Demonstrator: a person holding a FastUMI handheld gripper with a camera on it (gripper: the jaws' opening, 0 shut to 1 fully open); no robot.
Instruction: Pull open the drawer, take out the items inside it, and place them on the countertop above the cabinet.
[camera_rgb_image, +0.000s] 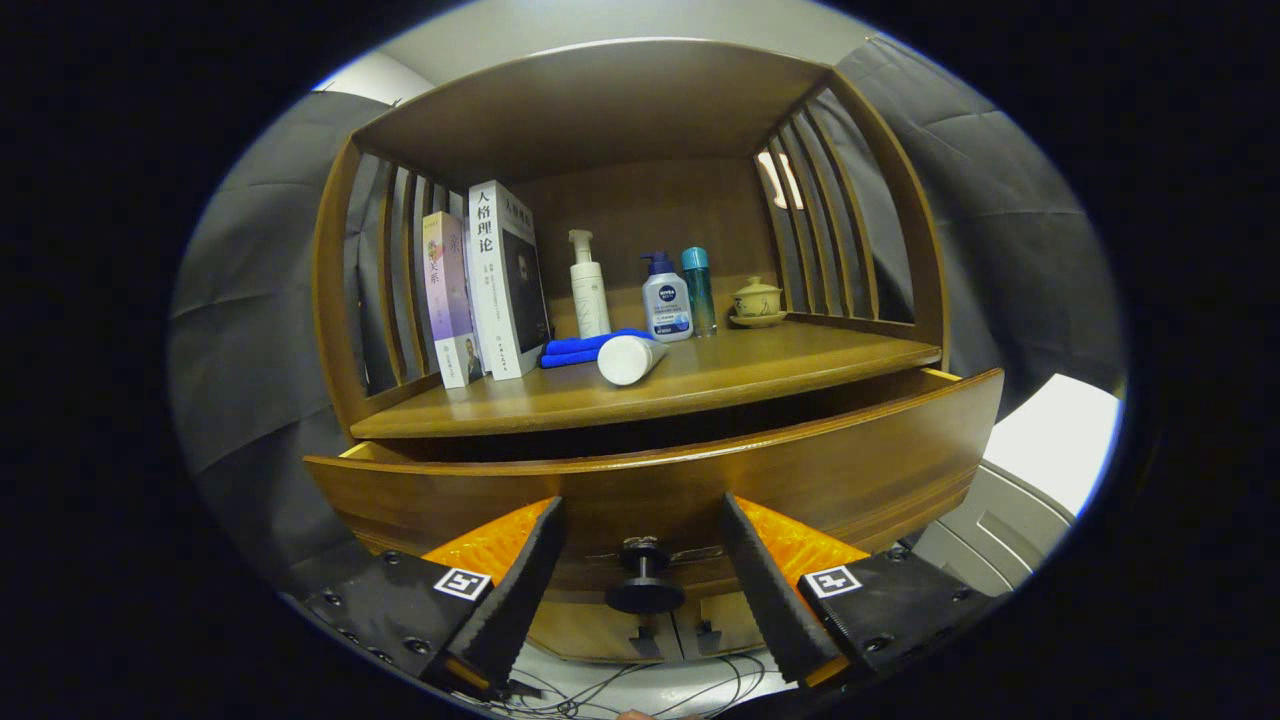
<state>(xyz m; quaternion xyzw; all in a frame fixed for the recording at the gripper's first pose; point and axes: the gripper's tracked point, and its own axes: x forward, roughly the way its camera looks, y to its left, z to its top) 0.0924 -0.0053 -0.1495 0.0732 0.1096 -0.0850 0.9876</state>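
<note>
Drawer (660, 470) part-open; knob (645, 580) between spread fingers (520, 590), untouched.

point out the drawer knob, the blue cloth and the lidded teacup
drawer knob (645, 594): gripper view, its round head, between the open fingers
blue cloth (580, 348): gripper view, folded middle
lidded teacup (757, 297): gripper view, cup body
</note>
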